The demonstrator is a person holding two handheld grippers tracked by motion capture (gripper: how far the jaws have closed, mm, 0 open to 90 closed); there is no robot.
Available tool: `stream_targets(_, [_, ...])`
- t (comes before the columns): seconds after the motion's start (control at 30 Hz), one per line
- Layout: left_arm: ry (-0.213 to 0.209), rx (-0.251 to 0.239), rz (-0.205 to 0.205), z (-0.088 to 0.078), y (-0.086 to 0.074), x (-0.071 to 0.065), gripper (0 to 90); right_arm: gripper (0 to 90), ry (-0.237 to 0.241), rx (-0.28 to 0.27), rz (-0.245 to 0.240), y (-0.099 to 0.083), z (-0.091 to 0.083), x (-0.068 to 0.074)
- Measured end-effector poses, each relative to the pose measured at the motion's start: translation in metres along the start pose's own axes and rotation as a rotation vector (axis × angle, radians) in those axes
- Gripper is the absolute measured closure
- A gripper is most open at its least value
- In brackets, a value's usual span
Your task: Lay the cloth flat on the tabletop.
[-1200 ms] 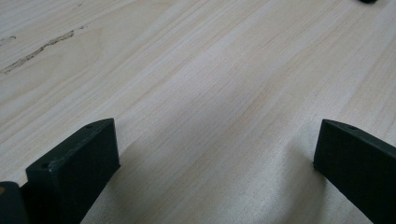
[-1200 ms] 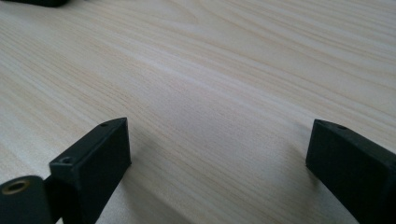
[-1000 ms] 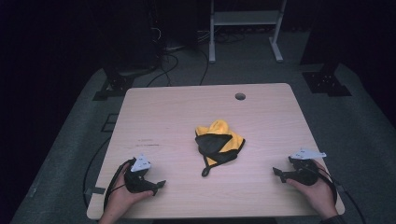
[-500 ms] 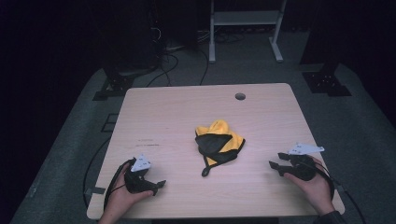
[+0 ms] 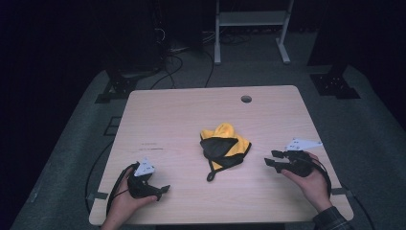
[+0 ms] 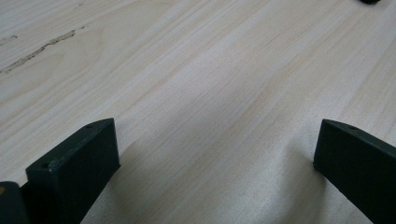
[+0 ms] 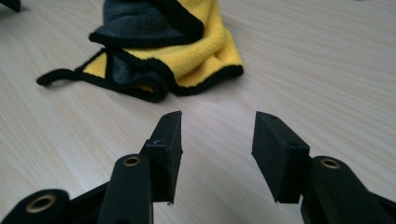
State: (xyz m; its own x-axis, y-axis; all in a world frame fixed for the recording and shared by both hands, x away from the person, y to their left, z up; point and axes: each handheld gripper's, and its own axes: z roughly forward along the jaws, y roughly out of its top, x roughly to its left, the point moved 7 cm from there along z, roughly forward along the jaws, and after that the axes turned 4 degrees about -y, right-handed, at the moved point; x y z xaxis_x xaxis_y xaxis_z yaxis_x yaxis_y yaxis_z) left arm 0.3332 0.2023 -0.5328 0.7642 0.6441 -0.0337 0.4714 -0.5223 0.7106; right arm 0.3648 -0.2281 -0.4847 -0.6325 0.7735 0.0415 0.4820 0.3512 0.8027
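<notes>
Lying crumpled near the middle of the pale wooden table (image 5: 172,120) is the yellow microfibre cloth with black trim and a grey underside (image 5: 225,148), one black-edged corner trailing toward you. Your right gripper (image 5: 271,158) sits just off the cloth's right side, pointing at it, lifted a little off the tabletop. Its jaws have just been closing and now stand partly apart with nothing between them; in the right gripper view (image 7: 217,135) only bare wood shows in the gap, and the cloth (image 7: 168,46) lies beyond the tips, not touching them.

Your left gripper (image 5: 163,189) rests near the table's front left corner, well apart from the cloth. In the left gripper view (image 6: 217,149) its jaws are spread wide over bare wood, released and grasping nothing. A small round hole (image 5: 246,99) sits near the table's far edge.
</notes>
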Motion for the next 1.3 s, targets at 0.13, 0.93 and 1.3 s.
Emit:
stream_targets(0.13, [0.0, 0.0, 0.0, 0.0, 0.0, 0.0, 0.0, 52.6, 0.027, -0.01, -0.008, 0.007, 0.005, 0.006])
stream_targets(0.93, [0.001, -0.004, -0.002, 0.0, 0.0, 0.0, 0.0, 53.0, 0.168, -0.024, -0.091, 0.043, 0.05, 0.06])
stream_targets(1.3, [0.001, -0.003, -0.002, 0.0, 0.0, 0.0, 0.0, 51.1, 0.222, -0.024, -0.107, 0.054, 0.078, 0.09])
